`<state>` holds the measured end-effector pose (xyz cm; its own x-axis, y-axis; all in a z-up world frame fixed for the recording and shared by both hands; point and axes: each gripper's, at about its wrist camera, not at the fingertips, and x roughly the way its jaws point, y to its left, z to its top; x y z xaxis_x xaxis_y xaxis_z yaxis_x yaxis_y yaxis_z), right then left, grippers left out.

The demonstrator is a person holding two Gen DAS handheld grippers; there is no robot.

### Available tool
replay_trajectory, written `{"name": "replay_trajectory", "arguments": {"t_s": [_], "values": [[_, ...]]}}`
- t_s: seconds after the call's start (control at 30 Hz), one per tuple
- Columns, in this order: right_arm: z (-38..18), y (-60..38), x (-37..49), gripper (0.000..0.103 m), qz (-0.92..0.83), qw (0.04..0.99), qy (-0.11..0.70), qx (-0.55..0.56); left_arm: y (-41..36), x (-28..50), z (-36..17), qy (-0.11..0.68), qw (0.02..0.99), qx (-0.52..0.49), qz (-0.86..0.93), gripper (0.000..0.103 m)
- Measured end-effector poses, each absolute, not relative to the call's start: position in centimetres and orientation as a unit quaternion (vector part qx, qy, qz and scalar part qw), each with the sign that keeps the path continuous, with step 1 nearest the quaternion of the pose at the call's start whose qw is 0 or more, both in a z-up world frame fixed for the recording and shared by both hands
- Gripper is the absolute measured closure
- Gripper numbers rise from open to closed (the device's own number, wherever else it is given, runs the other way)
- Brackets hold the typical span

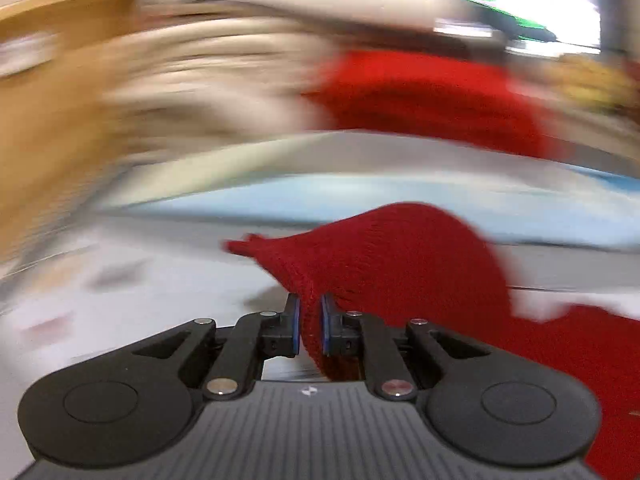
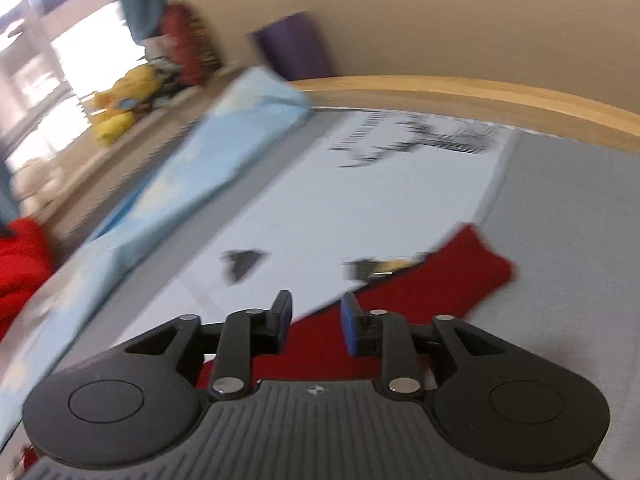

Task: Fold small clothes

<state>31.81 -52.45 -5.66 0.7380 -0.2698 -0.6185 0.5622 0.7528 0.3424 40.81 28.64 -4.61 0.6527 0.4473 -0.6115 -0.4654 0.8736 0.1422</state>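
Between the blue-padded fingers of the left gripper [image 1: 310, 322] a fold of red knit garment [image 1: 400, 264] is pinched tight, the jaws drawn in until only the thickness of the cloth parts them. From that pinch the knit balloons up toward 1 o'clock, throws a narrow pointed tip out toward 10 o'clock, and trails off low toward 4 o'clock past the gripper body. Everything behind it in the left wrist view is heavily smeared; a second red mass [image 1: 432, 100] shows at about 1 o'clock and a pale blue band [image 1: 280, 196] crosses the middle, but what either is cannot be told from here.

On the right wrist view the right gripper [image 2: 315, 322] stands partly open with nothing between its fingers. The same red garment [image 2: 448, 276] lies flat beneath and beyond it, running from under the jaws out toward 1 o'clock, partly on the white printed sheet [image 2: 360, 204] and partly on the grey surface [image 2: 560, 220]. A light blue folded cloth [image 2: 224, 152] lies at 11 o'clock, well apart from the garment, and a wooden edge [image 2: 480, 94] runs across at 12 to 1 o'clock.
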Motion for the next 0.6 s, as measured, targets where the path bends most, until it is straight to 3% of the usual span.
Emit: {"name": "replay_trajectory", "arguments": {"t_s": [0.07, 0.2, 0.33, 0.47, 0.6], "values": [[-4.9, -50.4, 32.6, 0.070, -0.204, 0.903, 0.283, 0.251, 34.7, 37.0, -5.5, 0.383, 0.864, -0.073, 0.318, 0.087], [-2.9, -46.1, 32.6, 0.065, -0.144, 0.915, 0.293, 0.237, 37.6, 30.1, -4.5, 0.365, 0.867, -0.174, 0.292, 0.087], [-0.2, -42.0, 30.5, 0.062, -0.097, 0.917, 0.305, 0.238, 35.4, 26.8, -2.3, 0.362, 0.879, -0.208, 0.229, 0.082], [1.9, -38.8, 26.8, 0.061, -0.035, 0.916, 0.339, 0.214, 30.3, 23.1, 0.0, 0.365, 0.901, -0.180, 0.148, 0.076], [2.8, -37.1, 20.6, 0.060, -0.006, 0.914, 0.364, 0.176, 26.1, 18.5, -0.6, 0.381, 0.899, -0.192, 0.102, 0.073]]}}
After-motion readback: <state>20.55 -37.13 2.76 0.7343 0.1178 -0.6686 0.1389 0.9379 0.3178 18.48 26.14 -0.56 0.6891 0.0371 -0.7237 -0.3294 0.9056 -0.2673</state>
